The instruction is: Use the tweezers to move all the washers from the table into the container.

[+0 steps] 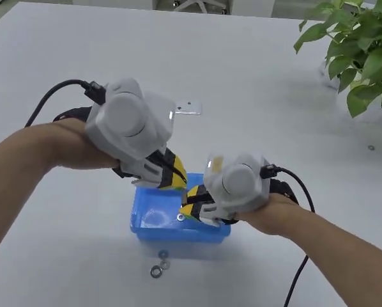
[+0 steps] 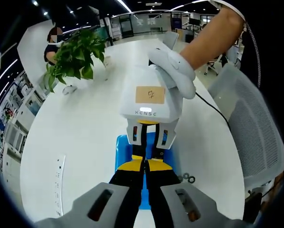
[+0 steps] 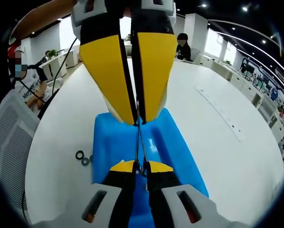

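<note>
Beside blue container, washers (small rings)

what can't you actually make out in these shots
- tweezers tips: head view, hidden under the right gripper; right gripper view, lost between its jaws, so whether they hold a washer is unclear.
- blue container inside: head view, left gripper and right gripper cover its far part, so washers inside can't be counted.
- washers on the table: head view, too small to count surely.
- speck near the plant: head view, too small to name.
</note>
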`<state>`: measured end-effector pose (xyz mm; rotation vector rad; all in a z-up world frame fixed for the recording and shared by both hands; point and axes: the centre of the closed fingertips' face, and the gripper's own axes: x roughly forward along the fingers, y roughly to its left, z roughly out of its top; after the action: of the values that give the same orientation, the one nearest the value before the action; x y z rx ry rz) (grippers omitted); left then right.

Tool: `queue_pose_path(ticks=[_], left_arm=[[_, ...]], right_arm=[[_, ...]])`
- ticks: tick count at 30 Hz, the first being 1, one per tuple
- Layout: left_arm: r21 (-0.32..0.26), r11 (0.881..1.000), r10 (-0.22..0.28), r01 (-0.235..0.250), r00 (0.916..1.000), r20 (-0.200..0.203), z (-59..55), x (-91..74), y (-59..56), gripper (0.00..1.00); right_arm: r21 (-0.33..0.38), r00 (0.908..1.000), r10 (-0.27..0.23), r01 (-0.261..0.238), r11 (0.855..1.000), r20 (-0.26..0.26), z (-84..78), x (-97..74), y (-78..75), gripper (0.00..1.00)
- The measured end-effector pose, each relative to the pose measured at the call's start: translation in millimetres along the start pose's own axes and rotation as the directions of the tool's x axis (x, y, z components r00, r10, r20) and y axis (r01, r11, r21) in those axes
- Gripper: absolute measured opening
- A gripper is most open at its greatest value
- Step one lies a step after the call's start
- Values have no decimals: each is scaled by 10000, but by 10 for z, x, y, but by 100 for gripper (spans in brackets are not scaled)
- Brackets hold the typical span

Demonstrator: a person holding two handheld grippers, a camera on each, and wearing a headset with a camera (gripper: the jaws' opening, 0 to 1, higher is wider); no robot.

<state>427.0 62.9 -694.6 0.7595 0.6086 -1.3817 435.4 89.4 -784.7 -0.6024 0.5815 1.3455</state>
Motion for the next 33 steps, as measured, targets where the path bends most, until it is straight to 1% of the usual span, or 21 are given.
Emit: queue_pose_path(ticks=[8,11,15,19,24,29,33], left_arm=[[-10,9999,-135,135,9999,9,-36,66,21,5],[-83,9999,-123,123,9999,96,-43,71,66,5],[-69,9999,-146,146,9998,107,-43,70,63,5],[56,9999,-140,140,9999,-28,-66,70,41,5],[85,9999,-97,98,9999,-72,-72,44,49,5],[108,9999,-18,19,10000,-81,-46,2,34,5],[168,9999,30,-28,10000,-93,-2,-38,1,5]], right_arm=[[43,9998,129,-129,9999,-179,-63,46,-16,10],[125,9998,164,-162,9998,-121,-59,45,-29,10],[117,9997,170,-168,9998,-170,-56,45,-29,10],[70,9996,168,-167,9998,-233,-53,43,-20,11],[9,9996,119,-119,9999,-238,-35,27,-26,11],[-32,9998,91,-92,10000,-195,-4,-12,-23,11],[-131,9998,49,-52,9999,-190,24,-62,-1,11]])
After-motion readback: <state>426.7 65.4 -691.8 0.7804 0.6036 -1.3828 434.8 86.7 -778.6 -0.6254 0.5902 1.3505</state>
